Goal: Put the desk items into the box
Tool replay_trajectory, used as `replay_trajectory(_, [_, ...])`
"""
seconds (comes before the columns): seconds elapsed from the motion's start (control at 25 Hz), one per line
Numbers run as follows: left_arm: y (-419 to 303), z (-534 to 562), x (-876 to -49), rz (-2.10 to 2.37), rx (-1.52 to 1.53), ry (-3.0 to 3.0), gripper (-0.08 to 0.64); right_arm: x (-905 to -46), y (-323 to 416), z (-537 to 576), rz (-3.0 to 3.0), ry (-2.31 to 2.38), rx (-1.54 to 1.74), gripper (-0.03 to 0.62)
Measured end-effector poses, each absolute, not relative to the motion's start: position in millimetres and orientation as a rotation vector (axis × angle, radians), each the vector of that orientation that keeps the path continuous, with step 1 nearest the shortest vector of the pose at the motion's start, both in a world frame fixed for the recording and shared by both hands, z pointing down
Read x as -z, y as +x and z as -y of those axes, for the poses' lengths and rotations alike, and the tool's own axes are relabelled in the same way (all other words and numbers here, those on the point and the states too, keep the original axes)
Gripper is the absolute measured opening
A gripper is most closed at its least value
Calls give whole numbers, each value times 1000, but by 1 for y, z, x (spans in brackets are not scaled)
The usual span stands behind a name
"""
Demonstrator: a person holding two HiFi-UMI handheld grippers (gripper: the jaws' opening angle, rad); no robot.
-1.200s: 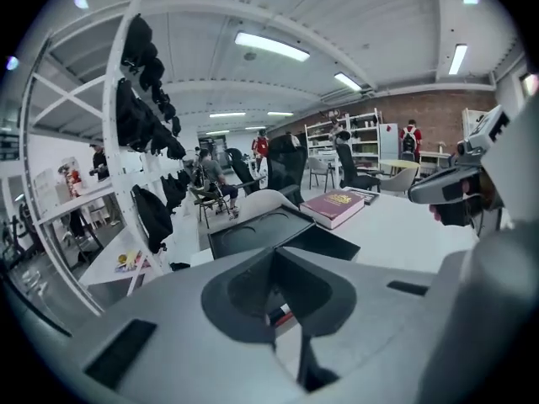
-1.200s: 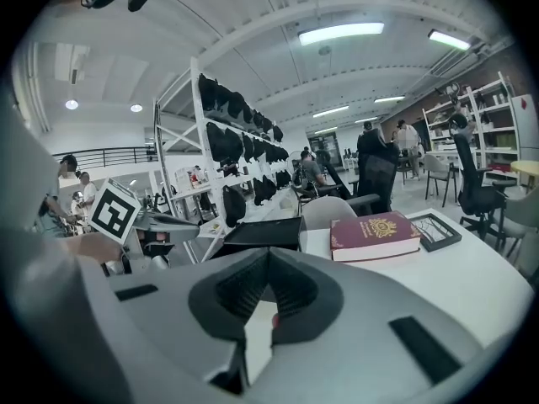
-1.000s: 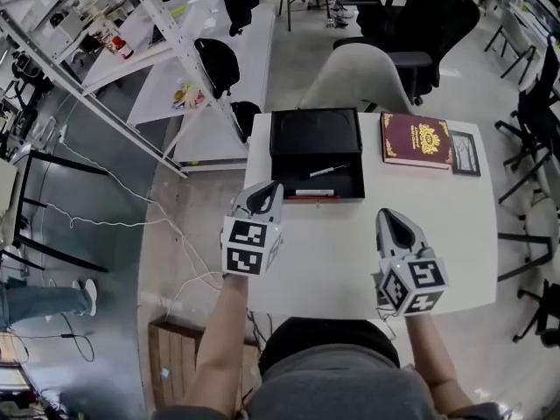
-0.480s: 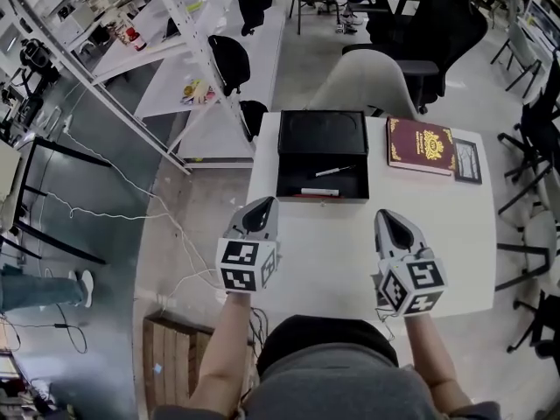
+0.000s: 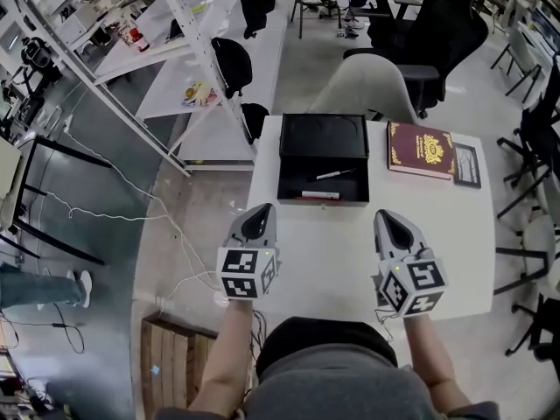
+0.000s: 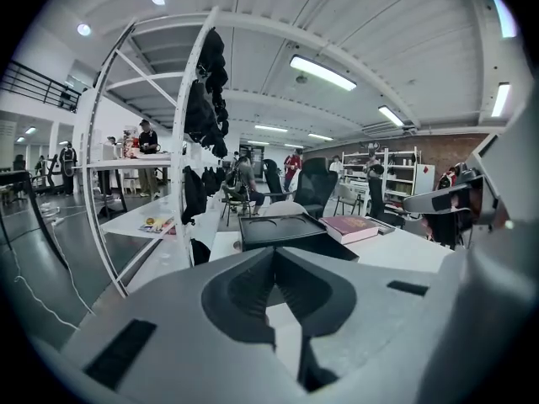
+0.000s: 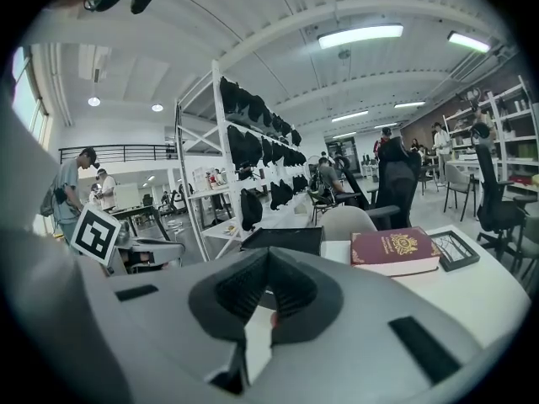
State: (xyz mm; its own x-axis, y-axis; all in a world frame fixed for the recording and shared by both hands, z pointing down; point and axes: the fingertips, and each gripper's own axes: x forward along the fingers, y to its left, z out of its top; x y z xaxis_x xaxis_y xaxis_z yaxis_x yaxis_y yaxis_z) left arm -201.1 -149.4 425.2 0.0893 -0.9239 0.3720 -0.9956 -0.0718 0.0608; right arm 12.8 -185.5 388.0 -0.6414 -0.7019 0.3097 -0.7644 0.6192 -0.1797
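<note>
I noted left claw, right claw both pressed together, empty, parked over near desk. Box lay open at far edge; book, frame beside it, unboxed: next pickups, I judged.

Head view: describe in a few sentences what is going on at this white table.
A person holds a gripper in each hand over the near part of the white table. The left gripper and the right gripper are both shut and empty. At the far edge, an open black box holds a pen and a marker. A dark red book and a small framed picture lie to the box's right, not yet packed.
</note>
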Motion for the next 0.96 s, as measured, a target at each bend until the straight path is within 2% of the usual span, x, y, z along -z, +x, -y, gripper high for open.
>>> replay_trajectory(0.96, [-193,152,-425,1903,-280,2084,8,-386,12,189,2655,1179,-427,3])
